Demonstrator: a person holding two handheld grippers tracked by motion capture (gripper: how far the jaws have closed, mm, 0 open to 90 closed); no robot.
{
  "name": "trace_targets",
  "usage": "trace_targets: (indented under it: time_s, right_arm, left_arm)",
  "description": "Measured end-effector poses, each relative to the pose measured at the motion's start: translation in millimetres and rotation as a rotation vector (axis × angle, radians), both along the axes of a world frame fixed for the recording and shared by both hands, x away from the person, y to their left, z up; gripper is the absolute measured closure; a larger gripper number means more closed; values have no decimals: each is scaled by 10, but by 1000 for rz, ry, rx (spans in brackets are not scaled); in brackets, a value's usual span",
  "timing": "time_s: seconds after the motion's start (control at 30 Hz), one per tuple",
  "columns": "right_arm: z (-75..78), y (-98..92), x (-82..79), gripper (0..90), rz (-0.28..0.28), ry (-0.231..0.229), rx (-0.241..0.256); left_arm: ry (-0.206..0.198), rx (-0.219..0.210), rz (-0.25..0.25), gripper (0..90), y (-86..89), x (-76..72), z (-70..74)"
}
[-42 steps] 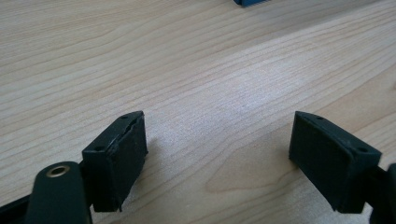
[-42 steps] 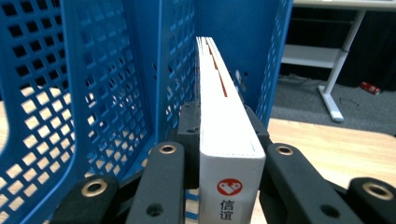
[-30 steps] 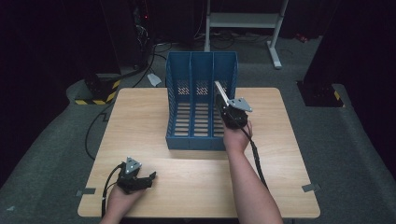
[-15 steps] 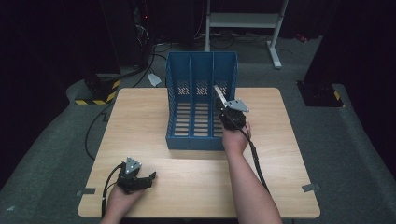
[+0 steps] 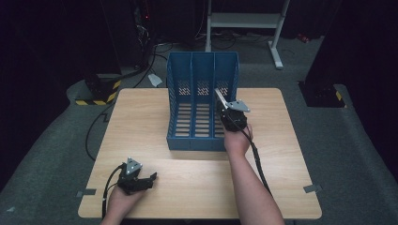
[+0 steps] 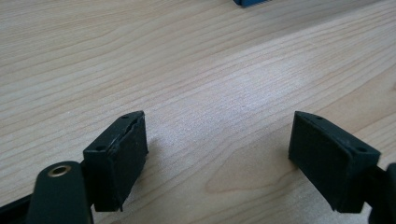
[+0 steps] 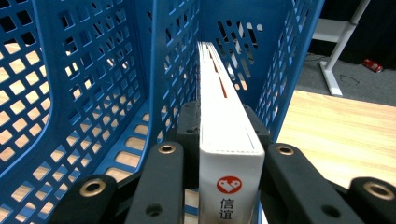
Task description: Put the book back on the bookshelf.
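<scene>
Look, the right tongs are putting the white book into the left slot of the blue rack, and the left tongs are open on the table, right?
Not the left slot. The high view shows the right tongs holding the white book at the right slot of the blue rack. The left tongs are open on the table, as you said.

The white book (image 7: 227, 154) has a red round logo and 2 black Chinese signs, 信谊, on its spine, close beside the blue rack (image 7: 98, 98).
</scene>
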State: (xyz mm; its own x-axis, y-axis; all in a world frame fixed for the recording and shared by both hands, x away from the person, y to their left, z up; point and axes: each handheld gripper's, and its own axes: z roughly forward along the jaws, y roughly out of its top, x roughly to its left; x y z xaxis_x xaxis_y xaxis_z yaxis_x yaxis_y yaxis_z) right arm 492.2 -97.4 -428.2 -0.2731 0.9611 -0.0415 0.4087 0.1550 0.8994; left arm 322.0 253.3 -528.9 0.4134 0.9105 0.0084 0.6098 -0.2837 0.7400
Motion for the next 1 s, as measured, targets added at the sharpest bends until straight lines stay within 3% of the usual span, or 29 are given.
trace_targets:
  time_s: [0.63,1.0]
  right_arm:
    - [-45,-134,-147,737,16,101,9]
    - [-107,-120,-228,723,40,110,-18]
  left_arm:
    - [0,0,-2,197,2,0,0]
    - [-1,0,-1,198,2,-2,0]
